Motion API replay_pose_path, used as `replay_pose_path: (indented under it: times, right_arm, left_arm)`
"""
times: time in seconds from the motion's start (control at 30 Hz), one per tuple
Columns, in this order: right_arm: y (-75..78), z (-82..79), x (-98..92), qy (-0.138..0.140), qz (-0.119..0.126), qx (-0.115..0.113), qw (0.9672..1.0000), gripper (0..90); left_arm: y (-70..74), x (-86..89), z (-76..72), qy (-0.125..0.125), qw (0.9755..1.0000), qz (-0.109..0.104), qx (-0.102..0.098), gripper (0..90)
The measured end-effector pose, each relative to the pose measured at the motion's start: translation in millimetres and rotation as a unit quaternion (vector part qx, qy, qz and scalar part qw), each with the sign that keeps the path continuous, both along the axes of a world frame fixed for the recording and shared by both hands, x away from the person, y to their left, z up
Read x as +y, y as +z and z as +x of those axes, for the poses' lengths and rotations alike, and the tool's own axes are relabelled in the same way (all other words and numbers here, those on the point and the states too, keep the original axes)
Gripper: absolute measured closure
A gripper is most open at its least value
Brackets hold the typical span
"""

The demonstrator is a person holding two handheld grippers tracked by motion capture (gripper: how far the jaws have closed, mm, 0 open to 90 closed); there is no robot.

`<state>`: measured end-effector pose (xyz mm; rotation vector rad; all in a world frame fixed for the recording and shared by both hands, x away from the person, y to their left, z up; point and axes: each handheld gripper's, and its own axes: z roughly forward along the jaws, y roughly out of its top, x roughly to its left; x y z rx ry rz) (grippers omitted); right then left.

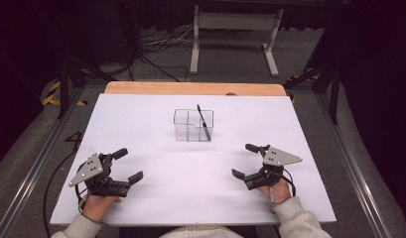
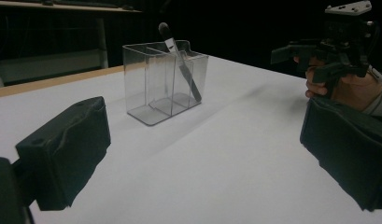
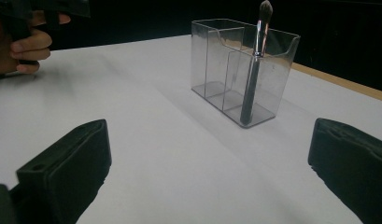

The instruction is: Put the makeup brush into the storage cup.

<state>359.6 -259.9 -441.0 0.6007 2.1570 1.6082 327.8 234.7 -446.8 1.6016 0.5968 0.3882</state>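
Both grippers, left (image 1: 120, 166) and right (image 1: 245, 160), wide apart, empty, resting near table (image 1: 141, 129) front edge. Brush (image 1: 204, 122) leans in right compartment of clear holder (image 1: 192, 125), mid-table. Probably idle or finished; no grasp in hand.

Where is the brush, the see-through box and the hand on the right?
brush (image 3: 255, 60), right gripper view, middle of its handle.
see-through box (image 1: 182, 125), high view, its left front wall.
right hand (image 1: 273, 191), high view, back of the hand behind the gripper.
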Motion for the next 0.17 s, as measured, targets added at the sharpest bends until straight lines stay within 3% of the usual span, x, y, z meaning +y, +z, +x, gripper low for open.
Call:
replay_pose_path:
  times: [0.17]
  right_arm:
    - [-0.1,0.4,0.0,-0.001,0.001,-0.001,1.0000,0.0]
  left_arm:
    - [0.2,0.4,0.1,0.000,1.0000,0.001,0.000,2.5]
